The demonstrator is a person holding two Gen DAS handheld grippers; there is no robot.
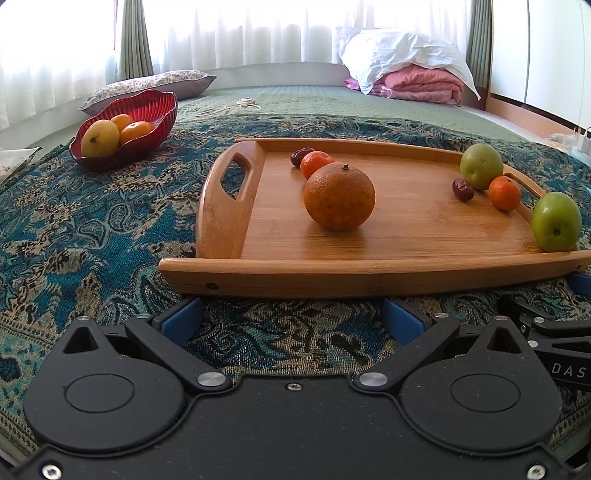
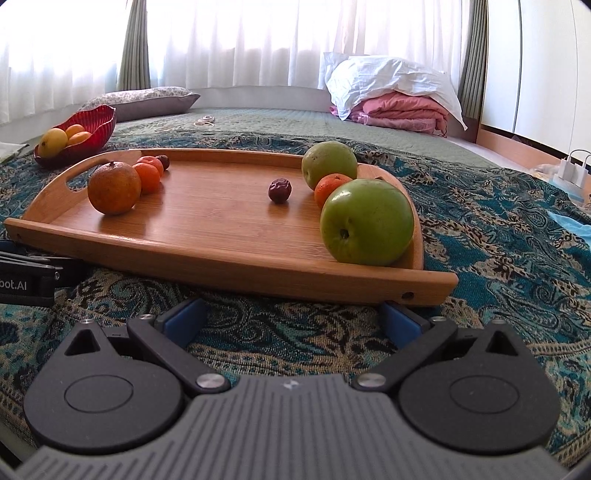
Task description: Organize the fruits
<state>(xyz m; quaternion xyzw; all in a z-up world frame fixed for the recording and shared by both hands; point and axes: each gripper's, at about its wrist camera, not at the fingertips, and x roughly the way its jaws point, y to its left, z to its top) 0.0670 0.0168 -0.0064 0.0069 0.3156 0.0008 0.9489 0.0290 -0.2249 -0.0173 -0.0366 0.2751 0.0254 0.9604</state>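
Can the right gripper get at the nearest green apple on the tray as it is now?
Probably yes: the right gripper is open, and the green apple sits just past the wooden tray's low rim, with nothing in between.

Bright daylight comes in through the white curtains (image 1: 240, 33) at the far side, and they glow so hard that their folds wash out. The wooden tray (image 1: 406, 236) shines a little, and the big orange (image 1: 339, 197) drops a soft, dark shadow near itself. Both pictures are sharp. Straight lines bend at the edges, and the corners go black.
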